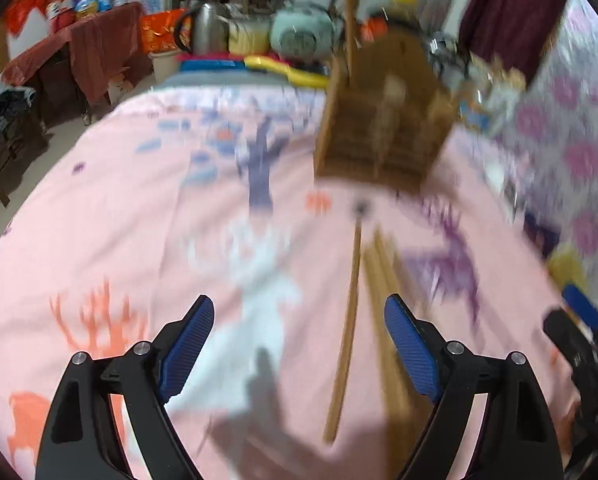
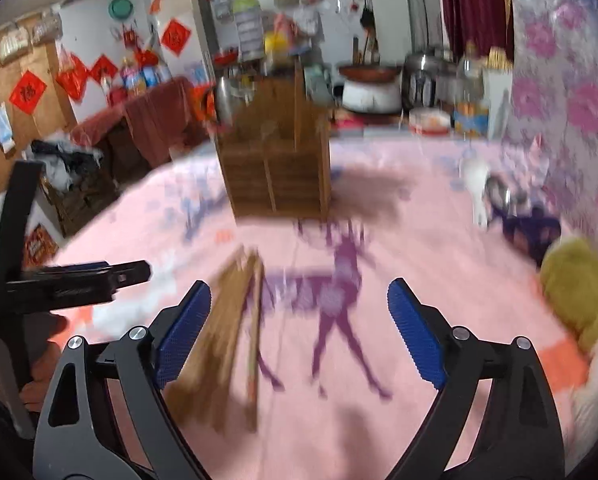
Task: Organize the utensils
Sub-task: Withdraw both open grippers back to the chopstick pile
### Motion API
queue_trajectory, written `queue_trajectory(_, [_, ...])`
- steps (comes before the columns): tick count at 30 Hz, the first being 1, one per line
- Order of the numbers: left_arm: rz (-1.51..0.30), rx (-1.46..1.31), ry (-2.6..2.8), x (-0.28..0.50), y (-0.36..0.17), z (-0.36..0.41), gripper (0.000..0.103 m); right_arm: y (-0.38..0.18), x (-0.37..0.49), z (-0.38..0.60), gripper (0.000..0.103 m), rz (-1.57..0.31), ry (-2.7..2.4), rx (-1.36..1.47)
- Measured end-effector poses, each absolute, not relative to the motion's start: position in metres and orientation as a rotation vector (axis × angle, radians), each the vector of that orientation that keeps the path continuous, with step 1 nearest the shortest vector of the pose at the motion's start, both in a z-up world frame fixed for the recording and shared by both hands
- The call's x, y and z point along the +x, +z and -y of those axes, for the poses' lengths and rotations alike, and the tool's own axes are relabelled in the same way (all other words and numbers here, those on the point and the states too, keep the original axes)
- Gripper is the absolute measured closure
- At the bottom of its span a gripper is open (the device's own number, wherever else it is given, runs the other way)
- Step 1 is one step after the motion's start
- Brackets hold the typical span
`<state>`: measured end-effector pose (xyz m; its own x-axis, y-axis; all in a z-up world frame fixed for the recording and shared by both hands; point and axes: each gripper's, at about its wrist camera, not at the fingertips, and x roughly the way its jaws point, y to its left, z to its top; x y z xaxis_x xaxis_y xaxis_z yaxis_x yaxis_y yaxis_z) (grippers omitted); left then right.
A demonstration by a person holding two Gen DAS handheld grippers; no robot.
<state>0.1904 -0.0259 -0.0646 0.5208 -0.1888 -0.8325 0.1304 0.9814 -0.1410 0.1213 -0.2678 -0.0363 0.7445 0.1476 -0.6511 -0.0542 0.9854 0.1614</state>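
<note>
Several brown wooden chopsticks [image 1: 349, 320] lie on the pink patterned cloth [image 1: 119, 220], blurred by motion. They stretch away from me toward a wooden slatted utensil holder [image 1: 379, 136] standing further back. My left gripper [image 1: 299, 312] is open above the cloth, the chopsticks lying under the gap nearer its right finger. In the right wrist view the chopsticks [image 2: 231, 336] lie beside the left finger of my right gripper [image 2: 299, 300], which is open and holds nothing. The holder [image 2: 277, 160] stands behind them. The left tool's black body [image 2: 63, 284] shows at the left.
A white spoon [image 2: 477, 188] and a metal utensil [image 2: 503, 196] lie at the right on the cloth near the floral wall. A yellow-green plush item [image 2: 579, 288] sits at the right edge. Kettles, pots and jars [image 2: 419, 80] crowd the far end.
</note>
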Motion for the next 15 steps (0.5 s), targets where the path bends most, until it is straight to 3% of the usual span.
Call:
queue_trajectory(2, [-1.035,0.014,-0.183,0.173,-0.079,0.031,0.017,-0.051,0.121,0.266,0.016,-0.794,0.125,0.121])
queue_trajectory(15, [-1.074,0.204,-0.236,0.147,-0.099,0.058,0.017,-0.061,0.122,0.269,0.016,-0.828,0.111,0.142])
